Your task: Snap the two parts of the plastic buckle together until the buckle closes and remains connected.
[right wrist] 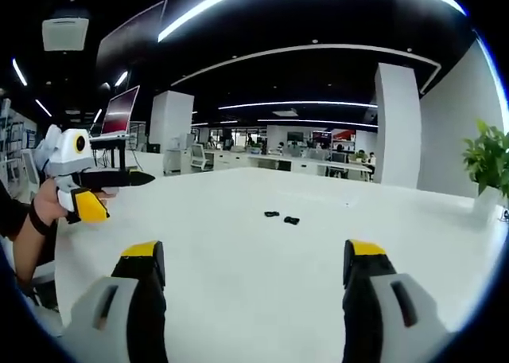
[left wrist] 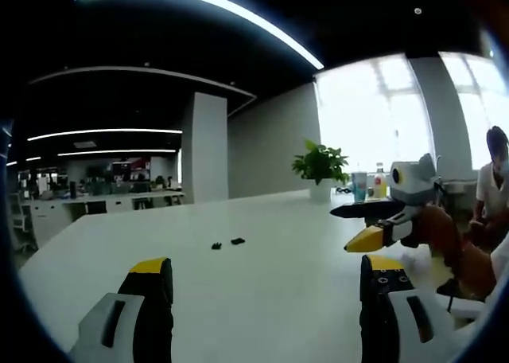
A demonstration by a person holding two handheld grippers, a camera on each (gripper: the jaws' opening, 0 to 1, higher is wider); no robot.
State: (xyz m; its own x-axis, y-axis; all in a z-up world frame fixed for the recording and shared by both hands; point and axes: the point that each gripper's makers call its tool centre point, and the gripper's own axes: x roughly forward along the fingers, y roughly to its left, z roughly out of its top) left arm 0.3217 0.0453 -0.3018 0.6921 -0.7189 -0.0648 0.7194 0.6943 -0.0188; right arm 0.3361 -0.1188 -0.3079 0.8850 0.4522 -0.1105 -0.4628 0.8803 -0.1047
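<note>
Still at the approach step, by the look of it: nothing grasped, nothing joined. On the white table, two small black buckle parts lying near each other but apart, well ahead of both tools; seen in the right gripper view as the same pair, with a narrow strip of bare surface between them (too small to tell which part carries the prongs and which the socket). Left gripper held low over the near edge, jaws spread wide and holding nothing. Right gripper likewise wide open and empty, its yellow-tipped jaws framing the bare surface short of the parts. In the left gripper view, the right gripper entering from the right side, gripped by a hand; in the right gripper view, the left gripper out at the left, also gripped by a hand. Beyond the far edge, a potted plant and some bottles, well away from the work. Next, probably: reach forward with both, one tool to each part, pinching each by its outer end so that the mating ends stay free. Small flat pieces on a smooth top, so likely to skid if nudged rather than pinched squarely. Then align the two end to end and press until they lock.
</note>
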